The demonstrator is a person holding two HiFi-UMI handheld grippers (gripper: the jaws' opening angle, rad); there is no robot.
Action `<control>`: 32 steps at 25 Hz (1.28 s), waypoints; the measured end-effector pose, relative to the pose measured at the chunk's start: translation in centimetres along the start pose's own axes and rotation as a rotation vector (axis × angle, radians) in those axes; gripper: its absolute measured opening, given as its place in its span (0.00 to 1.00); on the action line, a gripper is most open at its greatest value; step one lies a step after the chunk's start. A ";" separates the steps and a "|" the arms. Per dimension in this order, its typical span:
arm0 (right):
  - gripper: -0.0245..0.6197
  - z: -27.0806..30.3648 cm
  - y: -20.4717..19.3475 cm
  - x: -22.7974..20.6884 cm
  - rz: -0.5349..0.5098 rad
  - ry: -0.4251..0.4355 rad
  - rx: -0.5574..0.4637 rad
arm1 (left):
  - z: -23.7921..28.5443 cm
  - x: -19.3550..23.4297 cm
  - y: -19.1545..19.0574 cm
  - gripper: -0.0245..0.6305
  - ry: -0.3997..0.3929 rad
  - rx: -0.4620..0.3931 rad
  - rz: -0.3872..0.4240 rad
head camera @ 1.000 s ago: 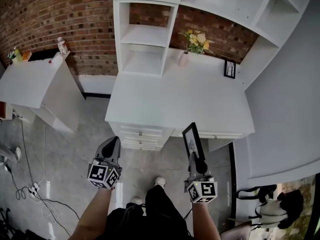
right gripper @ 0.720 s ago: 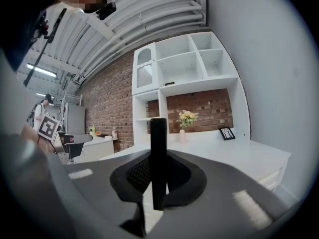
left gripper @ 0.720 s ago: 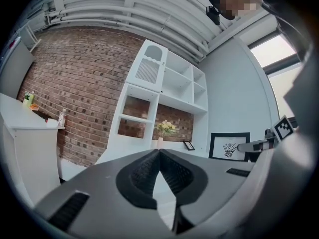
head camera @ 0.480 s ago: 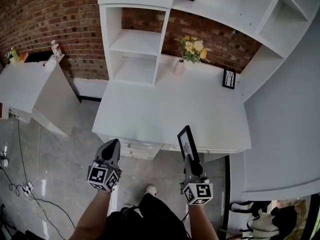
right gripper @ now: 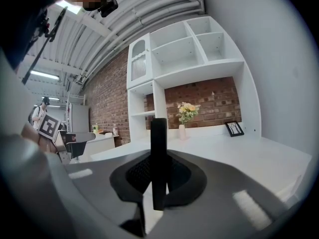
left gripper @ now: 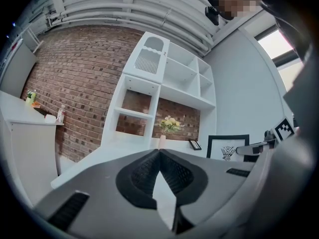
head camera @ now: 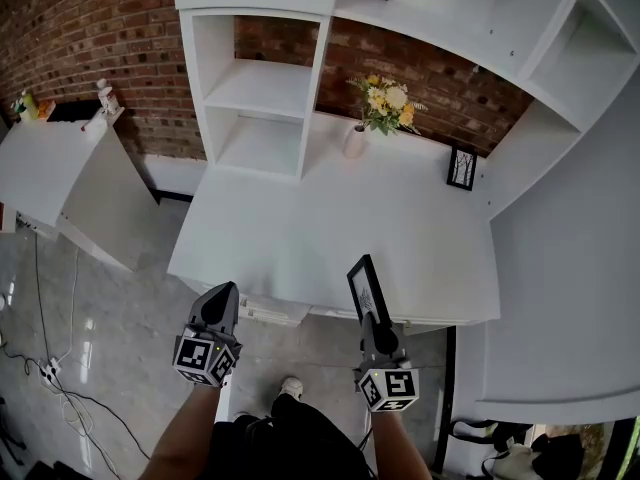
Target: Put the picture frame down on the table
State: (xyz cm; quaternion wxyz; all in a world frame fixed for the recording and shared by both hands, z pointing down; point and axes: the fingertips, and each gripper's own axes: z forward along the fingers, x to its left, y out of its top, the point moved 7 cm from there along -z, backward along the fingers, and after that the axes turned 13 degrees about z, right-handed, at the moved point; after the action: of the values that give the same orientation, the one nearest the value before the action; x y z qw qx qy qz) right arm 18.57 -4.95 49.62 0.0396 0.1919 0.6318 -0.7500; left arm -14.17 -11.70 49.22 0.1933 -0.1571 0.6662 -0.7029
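- The person had walked up to the white table [head camera: 330,218]. Over the last second its front edge slid down the head view to meet both grippers, which earlier hung over the grey floor in front of the drawers.
- The right gripper [head camera: 367,316] went forward with it, and its grip did not change. Its jaws were drawn narrow and clamped on the lower edge of the thin black-edged picture frame [head camera: 361,286]. In the right gripper view that frame [right gripper: 159,148] stood upright as a dark bar between the ribbed pads.
- The frame was thus in the air, held upright, and its top had just crossed above the table's front edge. Whether its bottom had cleared that edge could not be told.
- The left gripper [head camera: 221,294] advanced alongside, just short of the table edge. Its jaws met at the tips with nothing between them, as the left gripper view showed.
- Judged from this, the carry was nearly over and the setting-down had not begun. The table in front looked bare.
- A white vase of yellow flowers [head camera: 385,108] and a small black-framed print [head camera: 461,168] stood well back by the brick wall, out of the way.
- The next move probably called for reaching further over the surface, lowering the frame, and only then parting the jaws. A narrow upright frame could tip if let go without support.
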 end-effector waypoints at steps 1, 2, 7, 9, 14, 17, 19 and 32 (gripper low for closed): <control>0.09 0.2 0.0 -0.3 0.001 0.003 0.003 | 0.4 -0.3 0.0 0.03 0.001 0.001 0.003; 0.09 0.3 0.0 -0.7 0.002 0.006 0.006 | 0.7 -0.6 -0.1 0.02 0.001 0.001 0.005; 0.09 1.2 -0.4 -2.2 0.007 0.017 0.020 | 2.3 -1.8 -0.3 0.03 0.002 -0.010 0.008; 0.09 1.5 -0.7 -2.6 0.009 0.018 0.028 | 2.8 -2.1 -0.4 0.03 0.001 -0.011 0.010; 0.09 2.4 -1.4 -3.4 0.018 0.014 0.042 | 3.8 -2.9 -1.0 0.03 -0.012 0.004 0.002; 0.09 3.2 -1.8 -3.9 0.025 0.008 0.048 | 4.4 -3.0 -1.7 0.02 -0.021 0.019 0.006; 0.09 3.6 -2.0 -4.3 0.029 0.000 0.050 | 5.0 -3.1 -1.9 0.03 -0.025 0.021 0.018; 0.09 7.0 -2.9 -5.7 0.074 -0.017 0.046 | 8.0 -2.8 -2.5 0.03 -0.055 0.042 0.035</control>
State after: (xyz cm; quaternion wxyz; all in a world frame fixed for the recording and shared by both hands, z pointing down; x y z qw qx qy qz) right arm 21.26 -12.15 55.16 0.0683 0.2095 0.6067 -0.7638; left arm -8.03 -17.21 52.29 0.2268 -0.1606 0.6485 -0.7087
